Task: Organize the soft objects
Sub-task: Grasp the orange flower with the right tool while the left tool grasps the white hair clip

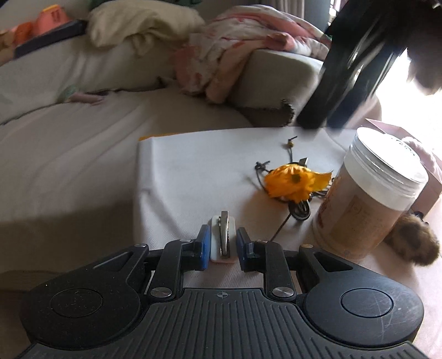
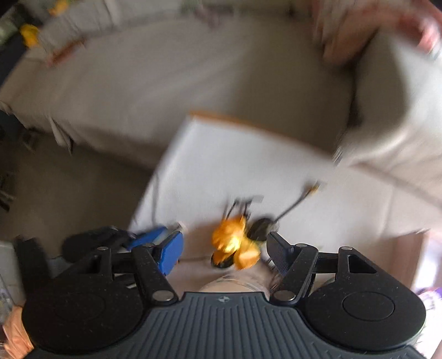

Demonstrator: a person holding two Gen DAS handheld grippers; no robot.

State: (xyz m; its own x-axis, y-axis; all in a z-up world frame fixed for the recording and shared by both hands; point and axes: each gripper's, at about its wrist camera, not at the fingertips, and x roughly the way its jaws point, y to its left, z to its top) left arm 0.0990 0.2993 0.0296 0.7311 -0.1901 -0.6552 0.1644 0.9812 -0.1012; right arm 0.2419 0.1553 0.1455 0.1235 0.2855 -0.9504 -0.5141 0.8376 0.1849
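In the left wrist view my left gripper (image 1: 223,243) is shut on a small white hair clip (image 1: 223,234) with a metal spring, both blue pads against its sides, low over the white cloth (image 1: 193,165). Behind it on the cloth lies an orange fabric flower (image 1: 295,182) tangled with dark cords. The right wrist view is blurred. There my right gripper (image 2: 225,248) hangs open above the flower (image 2: 234,245), nothing touching its pads. The left tool's blue fingers (image 2: 149,234) show at its left.
A tall jar (image 1: 373,198) with a white lid stands right of the flower, a brown furry lump (image 1: 414,243) beside it. A beige sofa (image 1: 69,152) behind carries a cream cloth (image 1: 138,24) and a pink blanket (image 1: 234,55). A blurred black tool body (image 1: 353,63) crosses the upper right.
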